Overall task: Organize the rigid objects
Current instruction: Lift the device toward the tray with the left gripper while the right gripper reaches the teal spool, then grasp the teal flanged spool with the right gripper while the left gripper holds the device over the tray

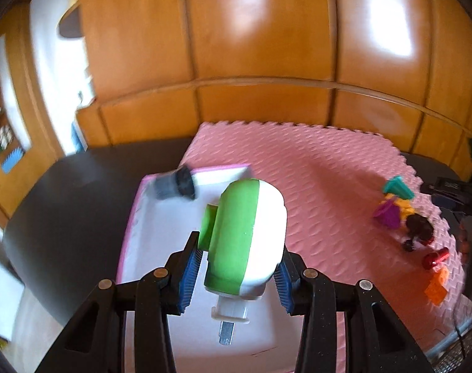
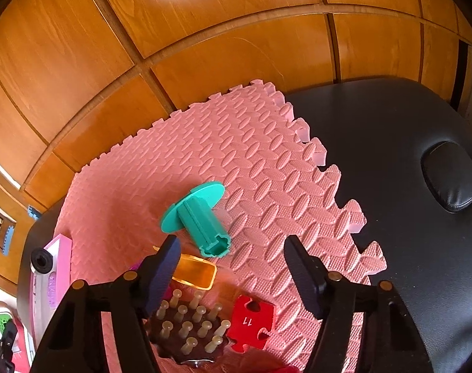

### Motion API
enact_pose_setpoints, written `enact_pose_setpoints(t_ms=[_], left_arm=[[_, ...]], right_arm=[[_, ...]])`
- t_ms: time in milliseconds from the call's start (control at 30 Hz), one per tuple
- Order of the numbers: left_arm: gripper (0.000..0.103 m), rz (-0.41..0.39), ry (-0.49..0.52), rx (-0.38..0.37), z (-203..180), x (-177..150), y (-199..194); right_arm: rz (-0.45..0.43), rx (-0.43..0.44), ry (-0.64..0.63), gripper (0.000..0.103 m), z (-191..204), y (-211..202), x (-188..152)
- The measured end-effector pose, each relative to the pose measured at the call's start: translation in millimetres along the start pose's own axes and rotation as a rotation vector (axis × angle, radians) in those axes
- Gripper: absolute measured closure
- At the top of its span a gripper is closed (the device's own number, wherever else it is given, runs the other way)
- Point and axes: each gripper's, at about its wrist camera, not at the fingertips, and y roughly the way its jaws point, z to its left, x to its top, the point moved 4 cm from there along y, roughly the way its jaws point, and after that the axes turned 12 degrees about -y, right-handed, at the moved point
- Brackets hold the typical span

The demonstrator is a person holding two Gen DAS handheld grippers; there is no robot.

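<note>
A: The left hand-held gripper is clenched on the green-and-white plug adapter, holding it above the pink-rimmed white tray.

B: The right hand-held gripper is released, jaws apart and gripping nothing, over the pink foam mat, with the teal spool lying just ahead.

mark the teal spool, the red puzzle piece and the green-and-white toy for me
teal spool (image 2: 201, 222): right wrist view, on its ribbed shaft.
red puzzle piece (image 2: 251, 321): right wrist view, on its flat face near the printed number.
green-and-white toy (image 1: 245, 236): left wrist view, on the green half of its body.
</note>
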Motion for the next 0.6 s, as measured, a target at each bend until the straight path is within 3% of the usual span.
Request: enact_pose_setpoints(t_ms=[200,433,600], left_arm=[[0.06,0.021,-0.106,0.08,59,-3,14],[0.059,0.043,-0.145,0.102,85,-13,23],[0.059,0.056,-0.163,0.083,85,-15,28]], right_arm=[[-0.01,0.011,-0.041,0.044,7,-2,3],[0.03,0.064,-0.088,0.044,10,3,14],[0.104,0.057,-0.254,0.031,34,18,34]])
